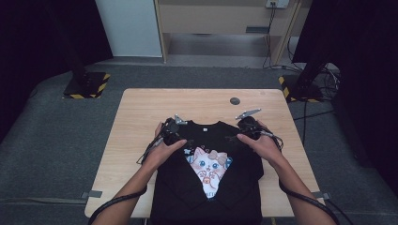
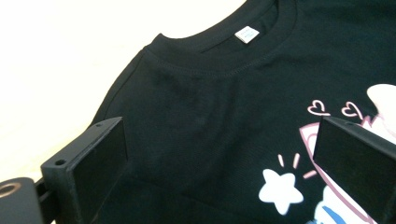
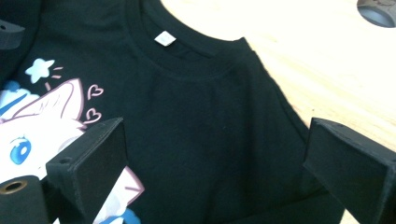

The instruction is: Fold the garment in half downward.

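A black sweatshirt (image 1: 234, 187) with a cartoon cat print (image 1: 210, 164) lies on the wooden table (image 1: 141, 122), collar toward the far side, both sleeves folded in over the front. My left gripper (image 1: 172, 131) hovers open over its left shoulder; in the left gripper view the jaws straddle black cloth (image 2: 205, 121) below the collar and its white label (image 2: 246, 34). My right gripper (image 1: 248, 127) stands open over the right shoulder (image 3: 219, 121), with the label (image 3: 165, 38) ahead. Nothing is pinched in either.
A small round dark disc (image 1: 234, 101) is set in the table beyond the collar, also in the right gripper view (image 3: 379, 11). Bare wood lies left, right and beyond the shirt. Two stand bases with yellow-black tape (image 1: 87, 85) sit on the floor behind.
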